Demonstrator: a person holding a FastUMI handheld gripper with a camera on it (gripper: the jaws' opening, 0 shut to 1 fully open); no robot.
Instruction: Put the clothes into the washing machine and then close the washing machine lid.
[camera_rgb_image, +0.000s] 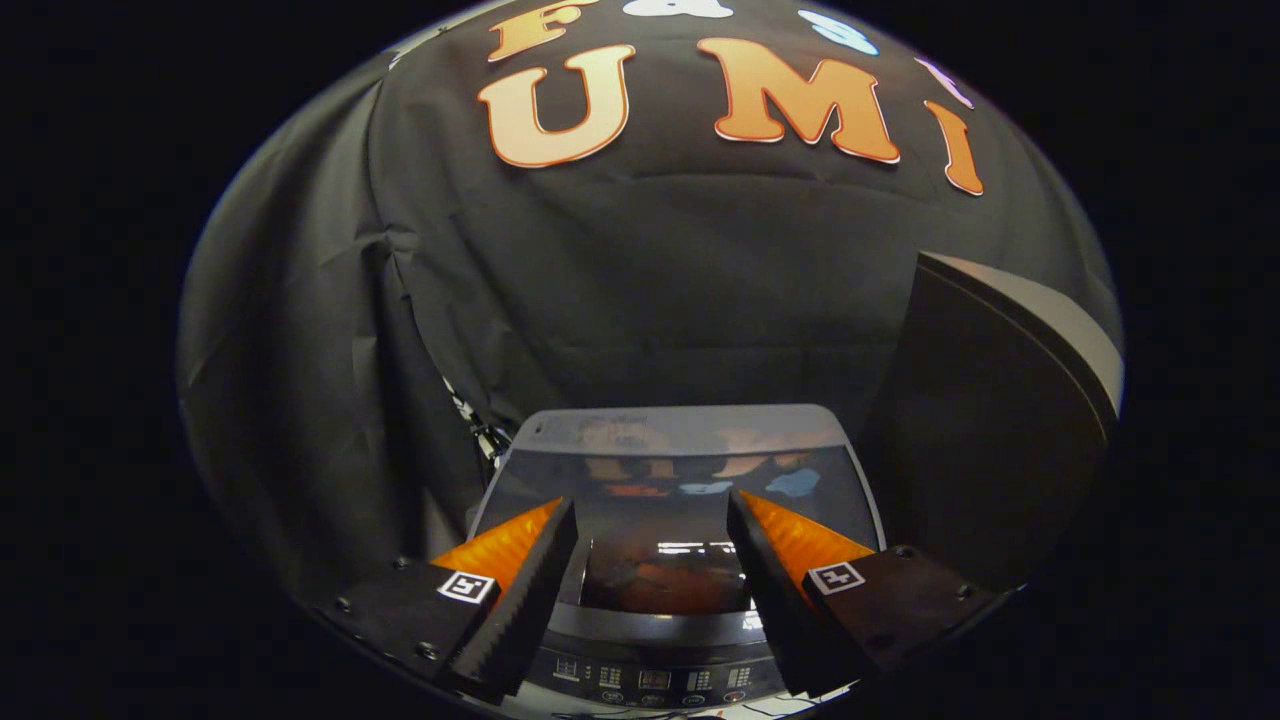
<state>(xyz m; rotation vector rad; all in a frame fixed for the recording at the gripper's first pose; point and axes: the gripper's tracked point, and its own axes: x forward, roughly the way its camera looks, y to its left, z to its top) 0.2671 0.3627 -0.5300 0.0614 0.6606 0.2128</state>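
Gripper (650, 525) hangs above the washing machine (680, 600), fingers spread wide and holding nothing. Nearest, under the fingers, sits the control panel (655, 682) with its row of buttons. Just beyond, between the fingers, the glass lid (690, 470) lies flat and looks closed, catching reflections of lights and the wall. Something reddish shows through the glass, likely the clothes (665, 580) already inside, though I can't be sure through the glare. That would explain the empty, lifted tool: the job looks about finished. Further right stands a dark upright panel (990, 420), and behind everything the black cloth wall (640, 280).
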